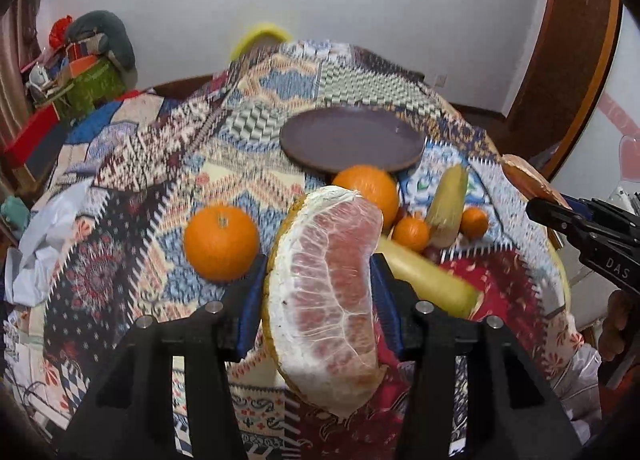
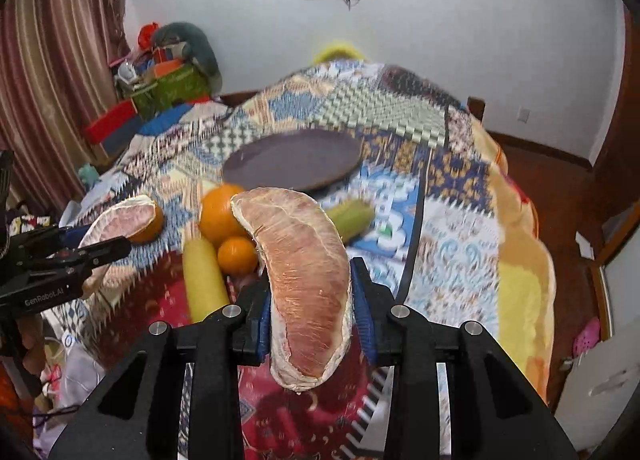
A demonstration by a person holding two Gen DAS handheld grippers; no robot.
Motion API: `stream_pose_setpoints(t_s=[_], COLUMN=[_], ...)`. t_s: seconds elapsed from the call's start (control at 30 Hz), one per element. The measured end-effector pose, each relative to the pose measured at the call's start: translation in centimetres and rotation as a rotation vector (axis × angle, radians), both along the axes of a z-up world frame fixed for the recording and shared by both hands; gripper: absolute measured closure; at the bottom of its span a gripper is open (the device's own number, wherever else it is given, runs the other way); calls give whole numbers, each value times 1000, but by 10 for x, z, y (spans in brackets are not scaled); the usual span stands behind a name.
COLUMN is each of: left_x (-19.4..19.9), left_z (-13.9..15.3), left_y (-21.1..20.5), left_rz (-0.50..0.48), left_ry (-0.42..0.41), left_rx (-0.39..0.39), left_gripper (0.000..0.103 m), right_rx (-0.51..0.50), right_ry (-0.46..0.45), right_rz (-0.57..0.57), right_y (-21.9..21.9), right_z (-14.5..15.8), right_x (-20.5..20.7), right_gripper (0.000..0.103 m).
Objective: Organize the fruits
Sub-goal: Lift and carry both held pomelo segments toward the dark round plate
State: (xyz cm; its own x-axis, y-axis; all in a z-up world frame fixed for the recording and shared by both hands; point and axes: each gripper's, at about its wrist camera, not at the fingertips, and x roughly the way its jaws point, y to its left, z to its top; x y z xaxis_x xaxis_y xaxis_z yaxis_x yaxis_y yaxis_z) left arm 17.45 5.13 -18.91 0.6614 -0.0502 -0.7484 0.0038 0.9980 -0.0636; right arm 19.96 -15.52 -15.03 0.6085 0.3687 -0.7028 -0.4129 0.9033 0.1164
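Note:
My left gripper [image 1: 320,284] is shut on a pink pomelo wedge with rind [image 1: 328,292], held above the patterned tablecloth. My right gripper [image 2: 310,300] is shut on a peeled pomelo segment [image 2: 304,280], also held above the cloth. A dark round plate [image 1: 352,137] lies beyond the fruit; it also shows in the right wrist view [image 2: 292,159]. On the cloth lie oranges [image 1: 221,242] [image 1: 366,187], small tangerines [image 1: 410,234] [image 1: 474,221], a yellow banana-like fruit [image 1: 428,280] and an ear of corn [image 1: 448,207]. The left gripper [image 2: 100,248] and its wedge [image 2: 120,219] show in the right wrist view.
The right gripper's tip [image 1: 560,215] enters the left wrist view from the right. A cluttered shelf with boxes [image 1: 76,79] stands at the far left. A yellow chair back [image 1: 260,37] rises behind the table. White plastic [image 1: 36,236] lies at the table's left edge.

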Motion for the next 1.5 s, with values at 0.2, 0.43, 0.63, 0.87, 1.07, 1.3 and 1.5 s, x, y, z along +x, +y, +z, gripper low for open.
stream_pose_setpoints(t_s=[0.2,0.43,0.63,0.87,1.07,1.3,1.5], left_x=[12,33,54,81,108,142,167], left_z=[21,37,46,49,44,35,21], left_y=[-2,-5,-9,-9,-5,5,10], left_rz=[-1,3,-4,-4,-6,9,15], left_ry=[-59,-104,-130,-149,-143,-123,-94], left_rx=[-5,-11,-13,-13,-21,-26,-10], left_gripper=[53,53,53,53,53,53,53], right_rx=[22,32,53,39,23,12,-22], right_ry=[-62,-106,-122,-138,-146,-144,-139], right_rz=[-8,-3,-1,-3,-5,-20,-22], right_y=[5,11,17,26,32,38,43], right_z=[20,32,36,33,28,19,10], right_x=[13,27,41,59,78,105,127], right_gripper=[72,72,72,72,72,72,72])
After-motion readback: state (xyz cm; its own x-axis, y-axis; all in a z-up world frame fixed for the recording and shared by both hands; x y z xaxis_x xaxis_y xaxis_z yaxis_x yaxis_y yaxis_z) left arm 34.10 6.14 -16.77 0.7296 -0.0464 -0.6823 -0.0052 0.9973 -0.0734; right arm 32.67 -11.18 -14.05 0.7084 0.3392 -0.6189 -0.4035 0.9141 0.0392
